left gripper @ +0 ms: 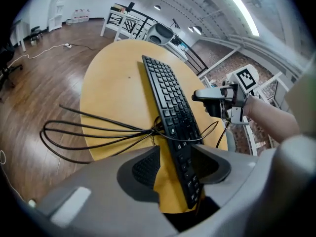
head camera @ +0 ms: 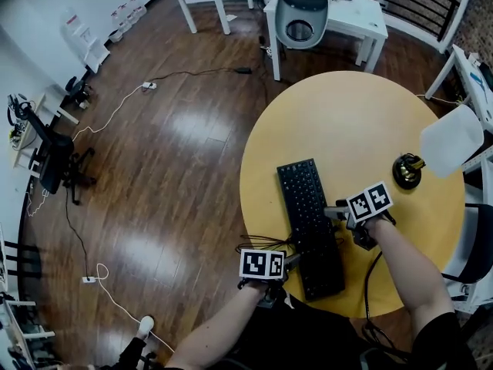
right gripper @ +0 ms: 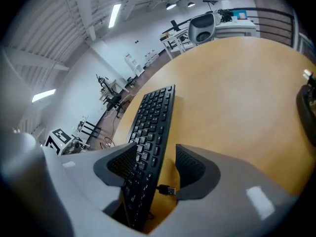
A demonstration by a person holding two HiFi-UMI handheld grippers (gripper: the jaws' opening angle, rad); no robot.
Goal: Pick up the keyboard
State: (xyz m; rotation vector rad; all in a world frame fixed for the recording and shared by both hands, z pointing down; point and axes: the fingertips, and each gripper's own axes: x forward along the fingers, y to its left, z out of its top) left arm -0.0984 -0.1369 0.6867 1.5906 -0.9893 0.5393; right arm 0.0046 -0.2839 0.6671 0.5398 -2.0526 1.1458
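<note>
A black keyboard (head camera: 308, 222) lies lengthwise on the round yellow table (head camera: 347, 122), its near end close to the table's front edge. My left gripper (head camera: 296, 262) stands open astride that near end from the left; in the left gripper view the keyboard (left gripper: 170, 102) runs between the jaws with bare table showing beside the left pad (left gripper: 143, 167). My right gripper (head camera: 333, 213) is open too, astride the keyboard (right gripper: 150, 127) from the right. A loose USB plug (right gripper: 167, 189) lies by its right pad (right gripper: 190, 167). Black cable loops (left gripper: 98, 132) hang off the table's edge.
A black and brass round object (head camera: 407, 169) sits on the table's right side, next to a white chair back (head camera: 451, 139). White desks and a grey chair (head camera: 300, 14) stand beyond the table. Wood floor with cords lies to the left.
</note>
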